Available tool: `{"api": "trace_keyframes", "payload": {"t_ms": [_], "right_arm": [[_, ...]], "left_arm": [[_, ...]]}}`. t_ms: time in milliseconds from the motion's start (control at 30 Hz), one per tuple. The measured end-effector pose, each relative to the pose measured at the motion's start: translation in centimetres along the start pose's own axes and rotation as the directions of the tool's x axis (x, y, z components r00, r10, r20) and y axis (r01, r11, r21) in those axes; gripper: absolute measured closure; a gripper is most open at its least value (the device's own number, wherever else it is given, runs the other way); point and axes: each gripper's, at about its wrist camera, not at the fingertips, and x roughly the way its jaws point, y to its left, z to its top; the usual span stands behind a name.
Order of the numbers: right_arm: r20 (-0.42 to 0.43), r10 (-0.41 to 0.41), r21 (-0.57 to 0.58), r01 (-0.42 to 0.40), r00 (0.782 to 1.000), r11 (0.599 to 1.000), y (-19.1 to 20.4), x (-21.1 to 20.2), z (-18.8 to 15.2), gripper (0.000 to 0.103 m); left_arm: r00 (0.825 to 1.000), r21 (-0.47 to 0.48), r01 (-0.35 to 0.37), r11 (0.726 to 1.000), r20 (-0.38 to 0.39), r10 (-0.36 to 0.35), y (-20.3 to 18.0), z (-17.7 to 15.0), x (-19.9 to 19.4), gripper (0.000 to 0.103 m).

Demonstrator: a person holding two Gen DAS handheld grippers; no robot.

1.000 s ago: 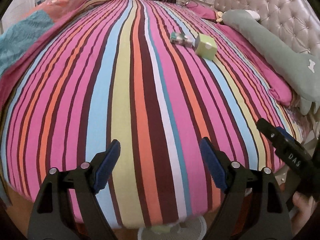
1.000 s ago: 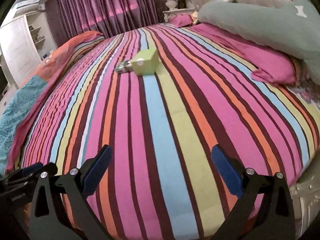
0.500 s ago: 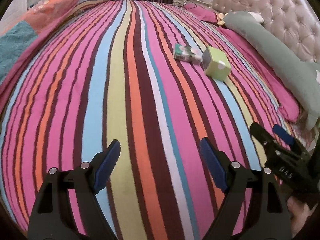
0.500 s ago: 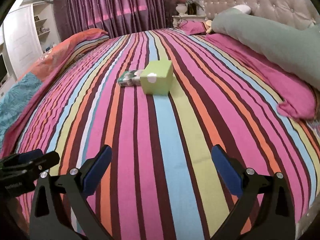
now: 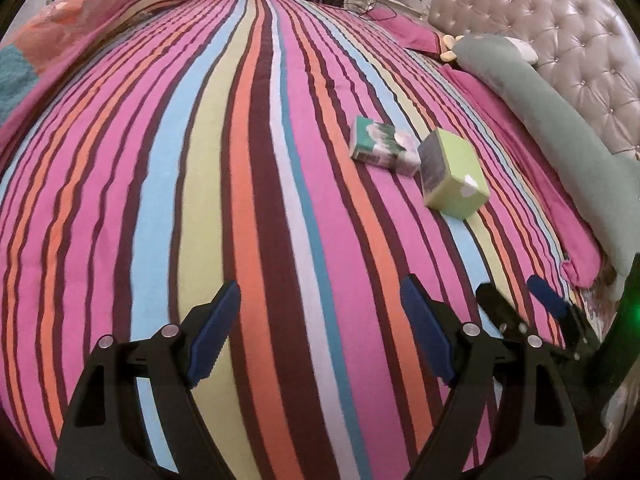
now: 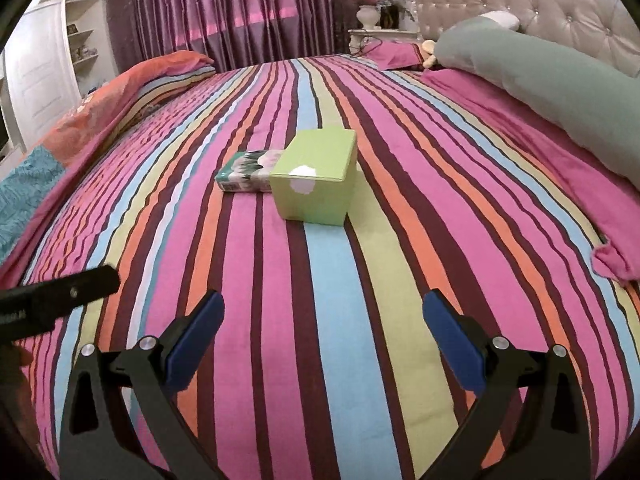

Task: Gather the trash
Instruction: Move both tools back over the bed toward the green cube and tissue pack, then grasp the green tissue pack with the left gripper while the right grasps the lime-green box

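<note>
- Two tools, left tool (image 5: 320, 332) and right tool (image 6: 320, 340), both wide, nothing between the fingers.
- Mid-bed, just beyond both: green box (image 6: 316, 176), with flat pack (image 6: 248, 172) touching its left side.
- Risk: closing on the box nudges the pack away, or box sinks and tips on the soft bed (image 6: 320, 320).
- Nothing in the way; bolster (image 6: 540, 76) well right.

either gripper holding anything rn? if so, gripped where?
Nothing held. Left gripper and right gripper are both open and empty above the striped bedspread, short of the green box and tissue pack.
</note>
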Motion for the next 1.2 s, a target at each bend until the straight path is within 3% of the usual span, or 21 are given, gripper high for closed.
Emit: {"api": "trace_keyframes", "payload": {"t_ms": [400,633,1200], "right_arm": [[0.017,-0.001,-0.036,0.002,1.0,0.999,1.2,3.1,2.9,0.008],[0.008,-0.01,-0.036,0.01,1.0,0.999,1.2,5.5,4.6,0.008],[-0.03,-0.065,-0.002,0.065,0.997,0.998,-1.0,8.5,6.6,0.008]], "left_arm": [[0.999,0.081,0.043,0.996,-0.033,-0.041,-2.3,6.2,3.8,0.023],[0.996,0.078,0.066,0.995,-0.062,-0.061,-2.9,8.8,5.9,0.023],[0.991,0.147,0.08,0.986,-0.122,-0.062,-6.0,11.4,9.7,0.023]]}}
